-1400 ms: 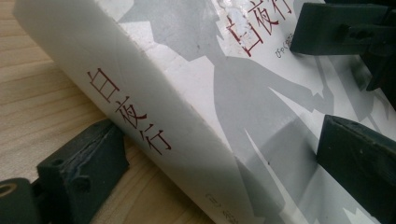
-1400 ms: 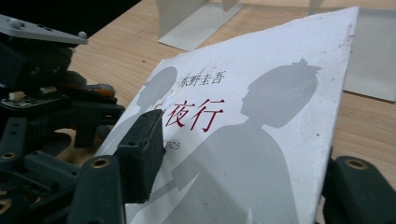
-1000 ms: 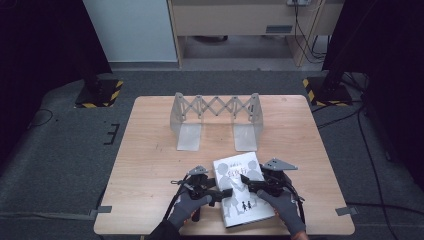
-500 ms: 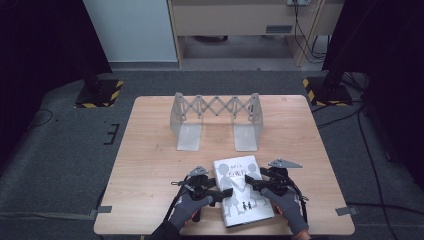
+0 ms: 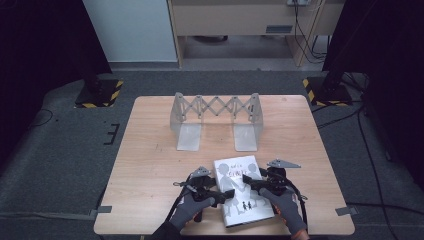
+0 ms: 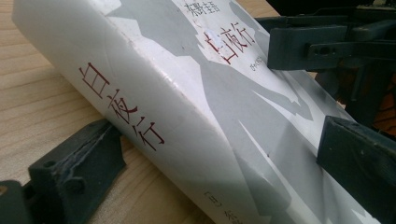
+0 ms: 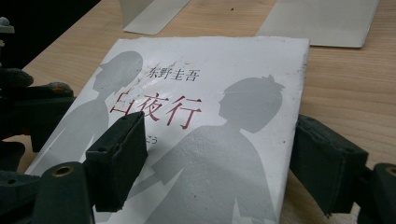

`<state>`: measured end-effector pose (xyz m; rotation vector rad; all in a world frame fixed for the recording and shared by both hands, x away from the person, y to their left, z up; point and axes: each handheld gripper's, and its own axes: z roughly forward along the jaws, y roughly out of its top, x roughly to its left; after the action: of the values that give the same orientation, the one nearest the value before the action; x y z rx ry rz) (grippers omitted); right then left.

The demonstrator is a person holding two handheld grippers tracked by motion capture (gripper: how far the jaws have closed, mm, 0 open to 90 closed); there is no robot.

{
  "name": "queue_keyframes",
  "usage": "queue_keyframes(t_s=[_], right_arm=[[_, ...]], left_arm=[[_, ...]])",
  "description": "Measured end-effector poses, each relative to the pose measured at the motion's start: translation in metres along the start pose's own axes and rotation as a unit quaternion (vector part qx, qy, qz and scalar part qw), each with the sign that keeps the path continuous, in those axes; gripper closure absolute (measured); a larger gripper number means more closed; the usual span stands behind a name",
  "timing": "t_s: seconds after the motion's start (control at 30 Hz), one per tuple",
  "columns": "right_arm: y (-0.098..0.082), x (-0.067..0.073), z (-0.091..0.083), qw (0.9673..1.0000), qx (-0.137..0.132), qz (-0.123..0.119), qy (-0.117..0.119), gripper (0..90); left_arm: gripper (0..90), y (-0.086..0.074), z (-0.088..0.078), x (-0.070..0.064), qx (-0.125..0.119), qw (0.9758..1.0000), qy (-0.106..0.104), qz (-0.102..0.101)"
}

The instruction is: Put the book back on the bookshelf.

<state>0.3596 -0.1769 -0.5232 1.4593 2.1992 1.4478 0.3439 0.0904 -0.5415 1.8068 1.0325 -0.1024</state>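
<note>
A metal accordion book rack (image 5: 216, 120) stands upright on the wooden table (image 5: 145, 165).

A wooden table (image 5: 150, 165) held a white book (image 5: 240, 192) near its front and a metal rack (image 5: 216, 119) farther back.

book (image 7: 210, 140) cover: 東野圭吾, 白夜行 | spine (image 6: 154, 116): 白夜行

Lab, dark curtains (image 5: 40, 45), hazard-striped stand bases (image 5: 97, 94)
</note>
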Motion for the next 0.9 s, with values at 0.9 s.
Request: queue_keyframes(t_s=[0.9], right_arm=[[0.0058, 0.0018, -0.0031, 0.9997, -0.020, 0.013, -0.002, 40.6]], left_arm=[[7.2, 0.0050, -0.0046, 0.0029, 0.009, 0.9995, 0.006, -0.031]])
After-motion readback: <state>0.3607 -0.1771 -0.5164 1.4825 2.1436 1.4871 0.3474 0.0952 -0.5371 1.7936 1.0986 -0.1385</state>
